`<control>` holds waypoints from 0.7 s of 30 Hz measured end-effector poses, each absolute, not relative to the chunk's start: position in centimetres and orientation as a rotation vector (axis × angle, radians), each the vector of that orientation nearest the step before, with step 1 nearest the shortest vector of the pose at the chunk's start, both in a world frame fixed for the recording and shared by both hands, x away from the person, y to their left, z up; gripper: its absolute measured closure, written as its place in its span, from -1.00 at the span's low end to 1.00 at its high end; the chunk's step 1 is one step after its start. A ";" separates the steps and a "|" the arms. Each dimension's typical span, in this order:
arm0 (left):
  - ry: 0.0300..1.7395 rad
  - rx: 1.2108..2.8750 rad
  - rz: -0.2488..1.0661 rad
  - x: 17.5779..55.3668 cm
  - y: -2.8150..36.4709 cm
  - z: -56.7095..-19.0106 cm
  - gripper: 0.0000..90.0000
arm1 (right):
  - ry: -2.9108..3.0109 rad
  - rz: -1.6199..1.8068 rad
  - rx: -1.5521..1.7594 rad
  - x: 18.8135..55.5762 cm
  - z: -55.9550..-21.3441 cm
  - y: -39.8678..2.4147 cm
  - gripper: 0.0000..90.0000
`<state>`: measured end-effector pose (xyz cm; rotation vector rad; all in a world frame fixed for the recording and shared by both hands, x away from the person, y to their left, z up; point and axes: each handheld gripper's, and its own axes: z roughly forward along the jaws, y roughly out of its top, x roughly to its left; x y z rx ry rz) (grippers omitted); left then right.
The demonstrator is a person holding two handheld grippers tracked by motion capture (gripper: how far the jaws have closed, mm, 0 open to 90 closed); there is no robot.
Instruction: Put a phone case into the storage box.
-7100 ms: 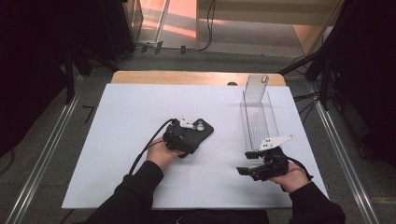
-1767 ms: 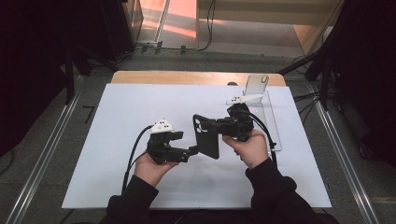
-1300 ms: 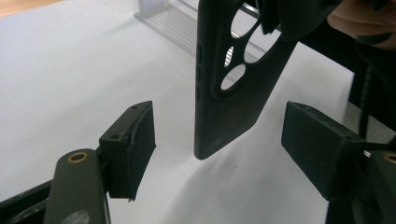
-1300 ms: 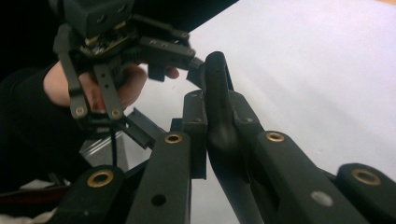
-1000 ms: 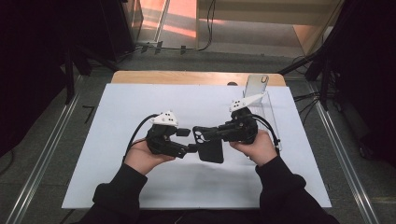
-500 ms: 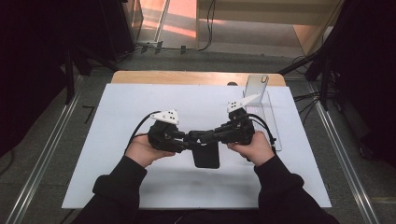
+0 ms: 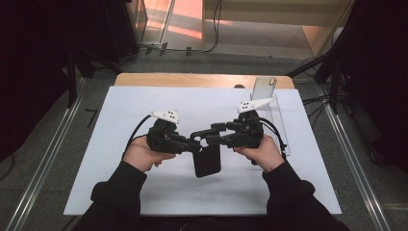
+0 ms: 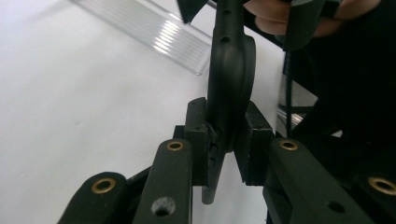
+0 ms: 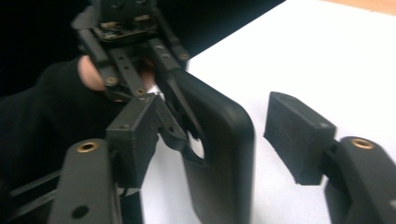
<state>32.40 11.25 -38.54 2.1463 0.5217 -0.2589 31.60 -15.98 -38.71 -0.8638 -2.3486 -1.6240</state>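
Black and soft-looking, the rubbery phone case (image 7: pixel 207 160) hangs between the two hands, above the white sheet (image 7: pixel 120 192) that covers the counter. It is at the near middle of the sheet, with its long side pointing toward the person. The left gripper (image 7: pixel 194 143) has just been closing its jaws, and in the left gripper view the pads press on the case's thin edge (image 8: pixel 227 116) from both sides, so this gripper carries it. The right gripper (image 7: pixel 210 136) has just been opening its jaws; in the right gripper view the case (image 9: pixel 219 154) stands between them, apart from the right-side pad (image 9: pixel 299 135), while the left-side pad is just beside its edge. I judge this to be a handover from the right gripper to the left. Farther away, at the right, a clear plastic stand (image 7: pixel 272 120) waits with a silver phone (image 7: pixel 264 88) leaning at its far end.
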 end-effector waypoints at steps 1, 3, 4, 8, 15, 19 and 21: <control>0.540 2.143 -0.245 32.4 11.4 -38.4 0.71 | -2.356 -1.632 -0.884 31.6 -38.7 -16.0 -0.34; 0.612 2.142 -0.211 32.4 11.6 -38.0 0.71 | -2.398 -1.644 -0.912 31.4 -38.7 -16.0 -0.37; 0.634 2.141 -0.190 32.4 11.6 -37.8 0.71 | -2.434 -1.647 -0.926 31.3 -38.7 -15.9 -0.39; 0.727 2.113 -0.136 32.4 11.8 -37.4 0.71 | -2.490 -1.674 -0.921 30.9 -39.0 -15.3 -0.49; 0.857 2.086 -0.064 32.3 11.8 -36.8 0.71 | -2.584 -1.616 -1.035 30.4 -39.5 -14.1 -1.00; 0.880 2.072 -0.056 32.3 11.7 -36.7 0.70 | -2.573 -1.613 -1.084 30.1 -40.1 -13.5 -1.00; 0.887 2.070 -0.046 32.2 11.7 -36.7 0.70 | -2.556 -1.589 -1.127 30.0 -40.5 -13.1 -1.00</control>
